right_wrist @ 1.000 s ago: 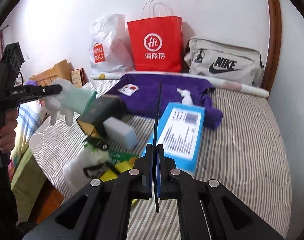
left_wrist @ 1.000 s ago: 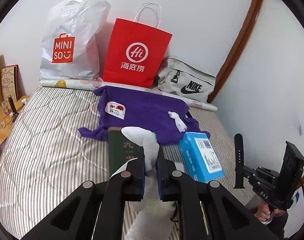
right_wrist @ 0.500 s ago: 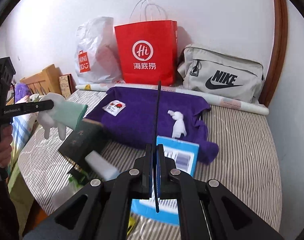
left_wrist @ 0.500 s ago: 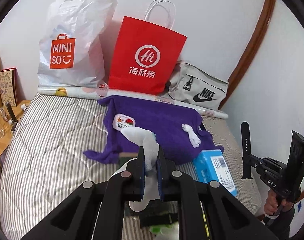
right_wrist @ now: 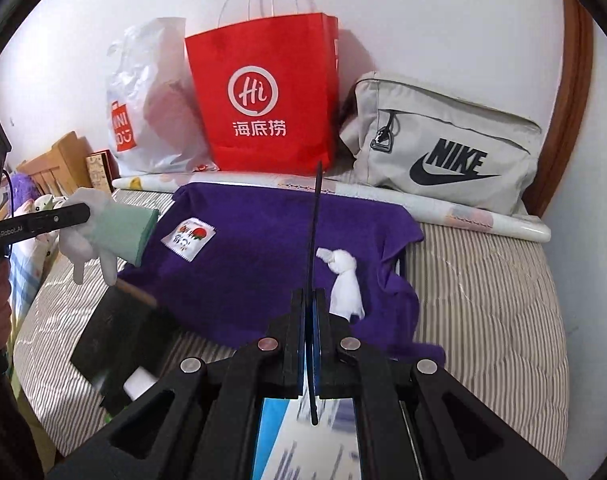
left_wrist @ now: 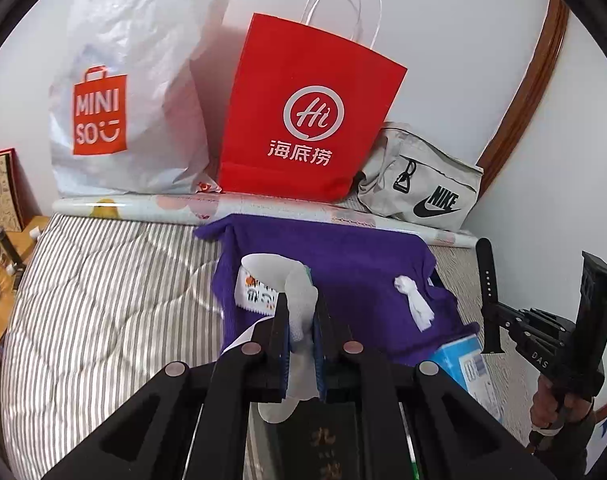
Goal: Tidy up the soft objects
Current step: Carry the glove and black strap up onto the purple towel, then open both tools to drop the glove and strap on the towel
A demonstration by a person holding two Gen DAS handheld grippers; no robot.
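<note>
**Both grippers loaded over the bed**

Left gripper (left_wrist: 301, 320) pinching a white glove (left_wrist: 299, 300) with a mint-green cuff, held in the air above the striped bed (left_wrist: 103, 300); in the right wrist view the glove's fingers dangle below the pads, cuff pointing toward the purple cloth (right_wrist: 263, 248); right gripper (right_wrist: 312, 320) pressed together on a thin black watch strap (right_wrist: 314, 240), strap standing up past the fingertips; purple cloth spread flat on the bed near the wall; small white knotted rag (right_wrist: 343, 276) lying on the cloth, right of centre; printed sachet (right_wrist: 188, 238) on the cloth's left part; blue box (left_wrist: 463, 364) at the cloth's near edge; dark book (right_wrist: 111, 336) on the bed, below the glove; against the wall: white Miniso bag (left_wrist: 135, 92), red paper bag (left_wrist: 307, 112), grey Nike bag (right_wrist: 443, 148); a rolled sheet (left_wrist: 143, 206) lies in front of the bags.
</note>
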